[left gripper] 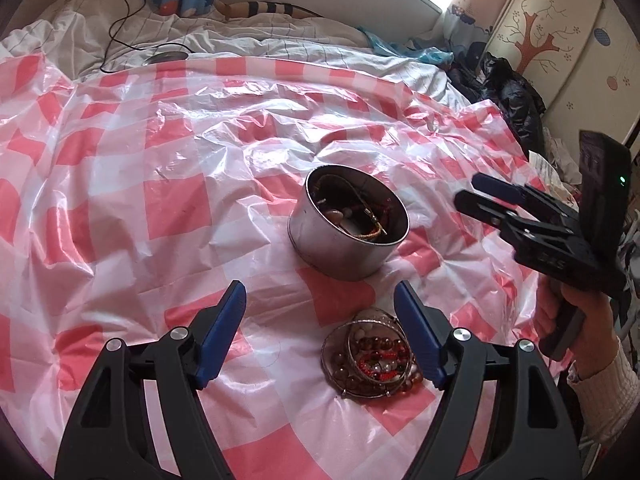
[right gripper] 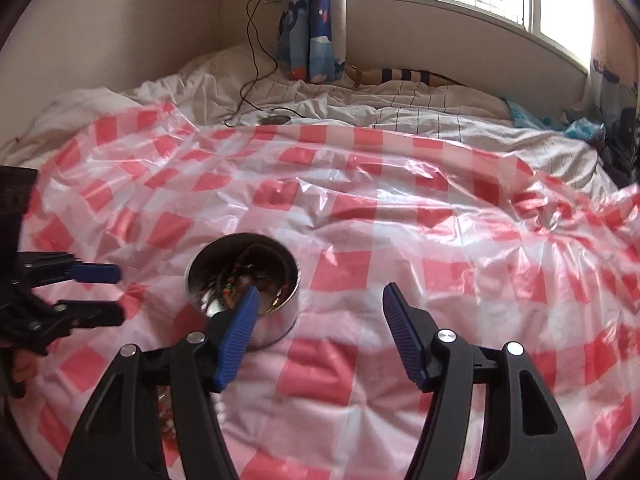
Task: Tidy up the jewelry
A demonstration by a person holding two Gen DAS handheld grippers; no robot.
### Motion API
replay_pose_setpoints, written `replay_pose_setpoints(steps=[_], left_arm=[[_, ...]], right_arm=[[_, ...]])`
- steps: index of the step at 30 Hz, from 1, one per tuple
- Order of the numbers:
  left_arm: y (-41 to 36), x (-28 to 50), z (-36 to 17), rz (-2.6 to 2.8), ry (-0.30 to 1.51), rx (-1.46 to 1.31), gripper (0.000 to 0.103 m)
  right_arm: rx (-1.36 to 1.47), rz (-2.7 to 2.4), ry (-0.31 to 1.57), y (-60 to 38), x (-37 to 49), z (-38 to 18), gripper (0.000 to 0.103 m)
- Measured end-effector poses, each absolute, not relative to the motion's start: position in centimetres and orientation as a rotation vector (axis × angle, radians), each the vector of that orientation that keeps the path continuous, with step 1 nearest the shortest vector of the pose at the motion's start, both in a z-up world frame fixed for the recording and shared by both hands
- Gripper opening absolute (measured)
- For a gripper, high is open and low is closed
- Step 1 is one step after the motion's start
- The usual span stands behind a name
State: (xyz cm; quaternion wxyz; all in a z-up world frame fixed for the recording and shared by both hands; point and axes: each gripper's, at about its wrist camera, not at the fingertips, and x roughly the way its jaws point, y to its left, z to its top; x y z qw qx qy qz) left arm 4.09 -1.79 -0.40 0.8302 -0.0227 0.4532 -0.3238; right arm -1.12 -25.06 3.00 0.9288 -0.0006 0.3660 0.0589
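So I'm hovering my left gripper [left gripper: 320, 336] over the checkered plastic sheet [left gripper: 120, 200] on the bed, jaws spread wide with nothing between the pads. The leftover pile of bracelets [left gripper: 370, 354] is lying on the sheet right by my left gripper's right-hand finger [left gripper: 416, 340], touching or nearly under it, I can't say which. So it's sitting off to the right side of the gap, not centred. The pile is roundish, with no real long axis to line up on, though a thin metal bangle is ringing the beads. The metal tin [left gripper: 348, 222] is standing upright just past the pile, straight ahead, already holding a tangle of cords and beads.

My right gripper [right gripper: 320, 332] is hanging open and empty too, with only bare sheet between the pads. From its own camera the tin [right gripper: 244, 288] is sitting off to its left, partly behind the left-hand finger [right gripper: 236, 340]. In the left view the right gripper [left gripper: 476, 194] is floating well off to the side of the tin, with my hand [left gripper: 576, 312] on the grip.

My read: the left one is clearly nearer the pile, so that's the one to scoot sideways and grab.

View-wise, the left camera is showing the pile clearly; the right camera isn't really, just a blurry hint under its own finger. The right one is catching my left gripper [right gripper: 108, 292] from the side, though.
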Motion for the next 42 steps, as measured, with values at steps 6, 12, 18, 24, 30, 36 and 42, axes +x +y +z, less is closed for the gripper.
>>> replay_pose_setpoints(steps=[6, 12, 18, 24, 30, 36, 42], left_arm=[[-1.6, 2.8, -1.4, -0.713, 0.950, -0.030, 0.072], [-3.2, 1.6, -1.9, -0.794, 0.876, 0.072, 0.072], [-5.9, 1.3, -3.1, -0.875, 0.873, 0.183, 0.072], [-6.6, 1.1, -3.9, -0.891, 0.911, 0.212, 0.056], [-5.9, 1.5, -4.1, -0.894, 0.949, 0.163, 0.052], [-4.1, 1.4, -4.0, -0.896, 0.999, 0.142, 0.052], [-1.6, 2.2, -4.1, -0.819, 1.021, 0.097, 0.052]], right_arm=[[0.208, 0.223, 0.787, -26.4, -4.4, 0.8, 0.018], [0.108, 0.329, 0.855, -22.4, -3.5, -1.0, 0.016], [0.093, 0.338, 0.890, -21.5, -2.9, -2.2, 0.017], [0.112, 0.333, 0.906, -22.0, -2.5, -2.6, 0.023], [0.101, 0.344, 0.919, -21.6, -2.5, -2.8, 0.027], [0.093, 0.354, 0.928, -21.3, -2.5, -3.0, 0.030], [0.048, 0.381, 0.939, -20.0, -2.6, -3.5, 0.030]])
